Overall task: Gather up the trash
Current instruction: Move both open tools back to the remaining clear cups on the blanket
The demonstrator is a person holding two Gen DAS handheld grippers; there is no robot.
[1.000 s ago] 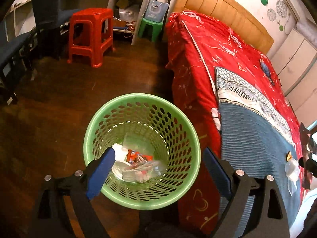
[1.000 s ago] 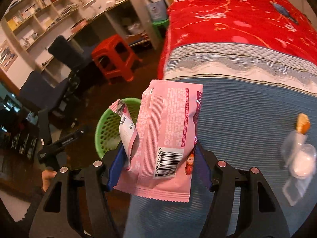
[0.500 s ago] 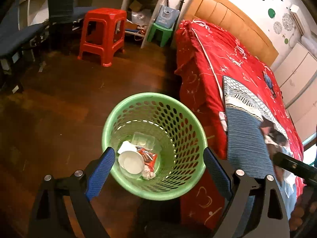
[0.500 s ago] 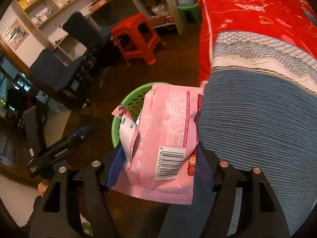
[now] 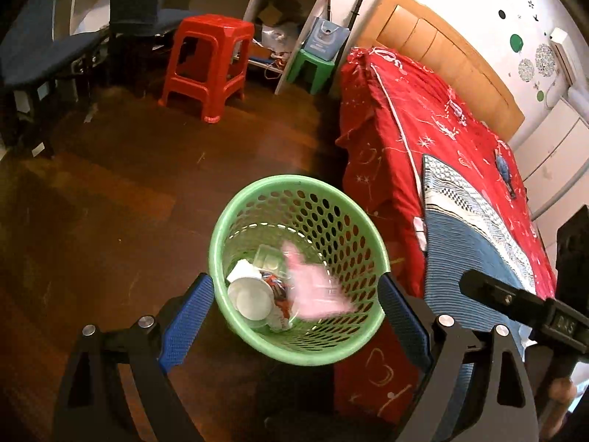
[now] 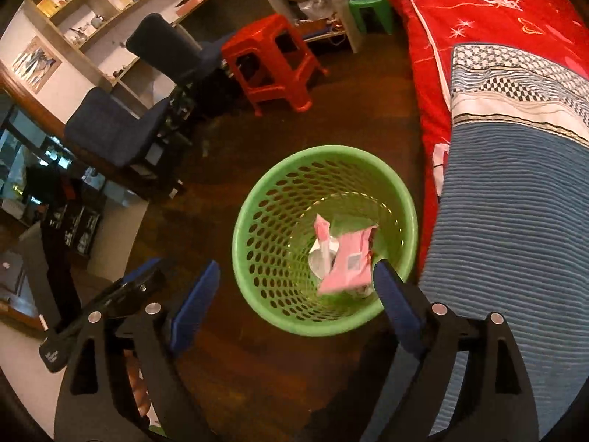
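A green perforated trash basket (image 5: pixel 235 221) stands on the wooden floor beside the bed; it also shows in the right wrist view (image 6: pixel 257 202). A pink snack wrapper (image 6: pixel 348 259) is inside the basket, blurred in the left wrist view (image 5: pixel 314 287), above a white cup lid (image 5: pixel 250 296) and other wrappers. My left gripper (image 5: pixel 294 313) is open and empty above the basket's near rim. My right gripper (image 6: pixel 294 294) is open and empty above the basket.
A bed with a red cover (image 5: pixel 423 118) and blue blanket (image 6: pixel 515 221) lies right of the basket. A red stool (image 5: pixel 210 62), a green stool (image 5: pixel 313 68), dark chairs (image 6: pixel 121 132) and shelves stand across the floor.
My right gripper moved from over the bed to above the basket, opened and let go of the pink wrapper, which now is in the basket. The left gripper drew back slightly.
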